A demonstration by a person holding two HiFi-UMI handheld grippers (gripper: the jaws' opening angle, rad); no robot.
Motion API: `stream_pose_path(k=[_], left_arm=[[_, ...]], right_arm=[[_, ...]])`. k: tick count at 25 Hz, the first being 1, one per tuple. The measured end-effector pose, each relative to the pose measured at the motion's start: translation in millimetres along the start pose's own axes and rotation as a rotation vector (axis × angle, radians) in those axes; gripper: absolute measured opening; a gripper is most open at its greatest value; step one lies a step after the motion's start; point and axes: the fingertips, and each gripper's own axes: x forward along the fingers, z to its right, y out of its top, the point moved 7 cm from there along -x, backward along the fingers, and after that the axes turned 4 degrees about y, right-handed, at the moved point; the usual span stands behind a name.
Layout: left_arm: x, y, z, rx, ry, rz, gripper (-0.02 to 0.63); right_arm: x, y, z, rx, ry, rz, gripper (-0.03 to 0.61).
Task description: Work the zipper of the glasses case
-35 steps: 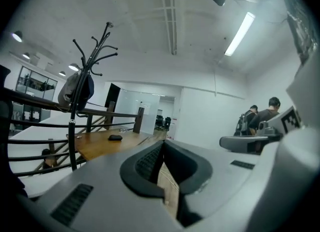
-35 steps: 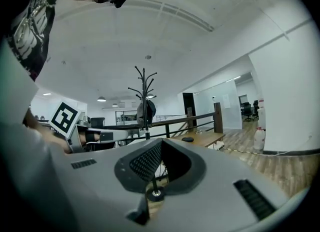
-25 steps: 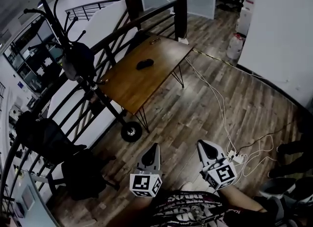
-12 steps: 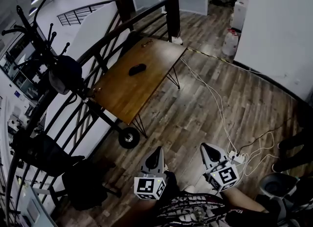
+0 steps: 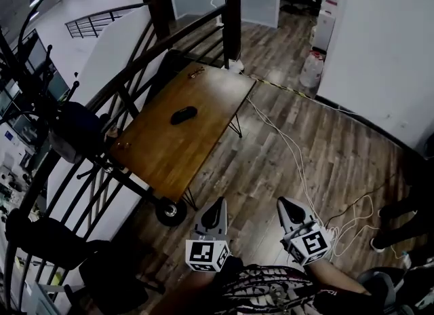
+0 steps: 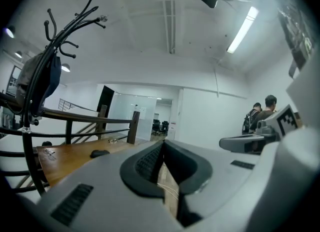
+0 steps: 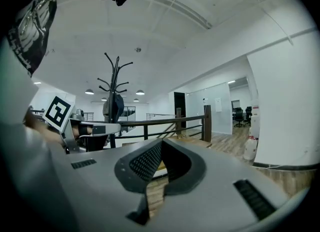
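A small dark glasses case lies in the middle of a wooden table, well ahead of me; it also shows as a dark lump at the left of the left gripper view. My left gripper and right gripper are held side by side low in the head view, over the wooden floor, far short of the table. Both are shut with nothing between their jaws. A small pair of glasses lies near the table's far end.
A dark stair railing runs along the table's left side, with a coat stand and a hanging bag beside it. White cables trail across the floor to a power strip on the right. A white container stands by the far wall.
The whole view has shifted: the table and the case now sit lower and closer in the head view. Both grippers stay shut and side by side.
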Motion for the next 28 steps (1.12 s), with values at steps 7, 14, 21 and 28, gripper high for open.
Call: stream_pose_path(k=[7,14,21,28], left_arm=[[36.8,11.2,-75.2,-0.008,0.031,0.026,0.008],[71.3,2.0,-113.7,-0.047,0.067,0.029,0.008],[137.9,-14.8,-122.0,-0.052,0.15,-0.046,0.008],[231.5,6.1,-108.2,-0.03,0.264,-0.021,0.008]], right_arm=[[84.0,23.6,9.6,-0.035,-0.021,0.033,-0.008],[140.9,17.4,16.9,-0.015,0.007,0.004,-0.008],[201.4,3.4,81.9,0.043,0.1,-0.001,-0.009],[266.9,27.0,177.1,0.004,0.251,0.012,-0.008]])
